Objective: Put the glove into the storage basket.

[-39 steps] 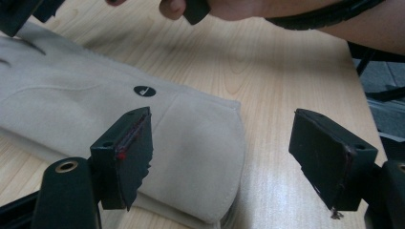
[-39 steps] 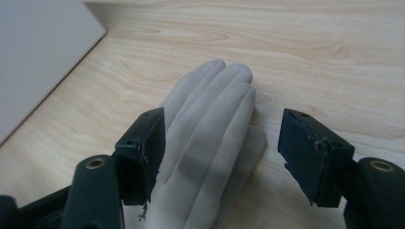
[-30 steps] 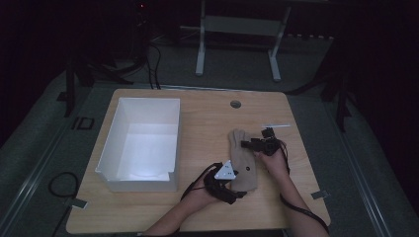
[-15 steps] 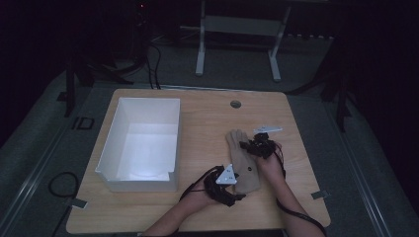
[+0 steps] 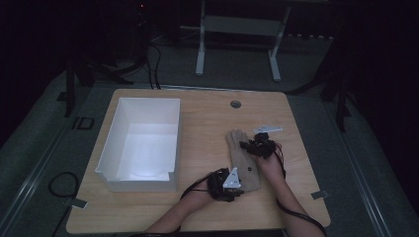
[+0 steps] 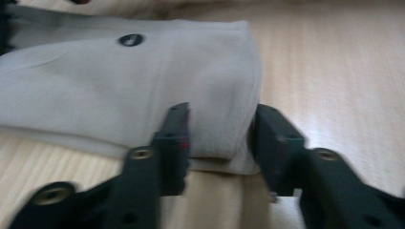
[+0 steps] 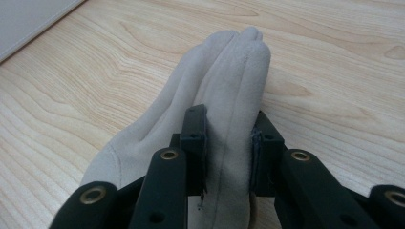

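Dark floor and dim metal stands surround a pale wooden surface (image 5: 197, 106) with rounded corners, lit from above. On its left half stands an open white rectangular box (image 5: 141, 143), well apart from the work in hand. Right of the box lies a flat beige fabric glove (image 5: 242, 158), its fingertips pointing away from the person and its cuff toward them; a small dark oval mark sits on the cloth near the cuff. The person's forearms come in from the near edge, one hand on each tool. The left gripper (image 5: 228, 183), with its grey three-cornered plate on top, sits at the cuff end of the glove; in the left gripper view its black jaws straddle the corner of the cuff (image 6: 217, 138), and they have just been closing, with the cloth between them and their pads at or against the fabric, so it looks to be grasping the cuff. The right gripper (image 5: 259, 146) rests at the finger end of the glove, just beside its right edge; in the right gripper view its jaws are clenched on the glove (image 7: 229, 143), pinching a raised fold of the fabric below the fingers, which lie together on the wood beyond. A small round grey grommet (image 5: 235, 104) sits in the surface near its far edge.
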Tool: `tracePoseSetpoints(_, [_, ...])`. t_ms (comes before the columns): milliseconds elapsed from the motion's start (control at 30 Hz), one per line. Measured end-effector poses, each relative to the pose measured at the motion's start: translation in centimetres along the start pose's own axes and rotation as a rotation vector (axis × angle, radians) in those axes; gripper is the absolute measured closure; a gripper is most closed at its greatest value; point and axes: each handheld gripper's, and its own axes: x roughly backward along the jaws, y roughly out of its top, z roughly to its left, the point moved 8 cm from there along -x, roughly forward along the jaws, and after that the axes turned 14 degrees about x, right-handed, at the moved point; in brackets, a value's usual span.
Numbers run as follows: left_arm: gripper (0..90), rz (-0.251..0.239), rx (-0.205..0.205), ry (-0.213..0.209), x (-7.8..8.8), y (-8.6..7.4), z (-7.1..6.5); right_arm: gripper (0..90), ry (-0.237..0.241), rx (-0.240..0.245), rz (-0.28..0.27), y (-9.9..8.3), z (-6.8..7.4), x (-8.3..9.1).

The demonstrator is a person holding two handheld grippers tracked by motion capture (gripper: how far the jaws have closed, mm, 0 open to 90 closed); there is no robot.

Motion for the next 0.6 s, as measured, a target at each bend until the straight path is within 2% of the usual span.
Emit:
tracePoseSetpoints(67, [74.1,-0.006,0.057,0.003,0.0,0.1,0.5,72.4,-0.002,-0.001,0.001,0.0,0.0,0.0])
tracePoseSetpoints(100, [77.3,-0.007,0.106,-0.02,0.0,0.2,0.8,72.5,-0.002,-0.002,0.0,0.0,0.0,0.0])
tracePoseSetpoints(233, [81.2,0.004,0.258,-0.105,0.1,0.3,1.5,74.7,0.013,-0.029,-0.01,0.1,-0.1,0.0])
tracePoseSetpoints(267, [81.8,0.008,0.274,-0.121,0.1,0.3,1.6,76.1,0.021,-0.055,-0.022,0.0,-0.2,0.2])
tracePoseSetpoints(333, [82.1,0.011,0.274,-0.134,0.3,0.3,1.7,76.4,0.021,-0.069,-0.029,0.0,-0.3,0.2])
tracePoseSetpoints(400, [82.4,0.022,0.281,-0.149,0.4,0.3,1.7,77.7,0.016,-0.059,-0.027,0.1,-0.1,0.3])
tracePoseSetpoints(467, [82.5,0.035,0.262,-0.15,0.5,0.3,1.6,78.8,0.022,-0.059,-0.024,0.2,0.0,0.3])
tracePoseSetpoints(567, [82.8,0.04,0.232,-0.137,0.8,0.6,1.4,79.5,0.043,-0.085,-0.038,0.4,0.0,0.5])
tracePoseSetpoints(600, [82.8,0.037,0.238,-0.145,1.0,0.8,1.3,79.7,0.051,-0.096,-0.049,0.5,-0.1,0.6])
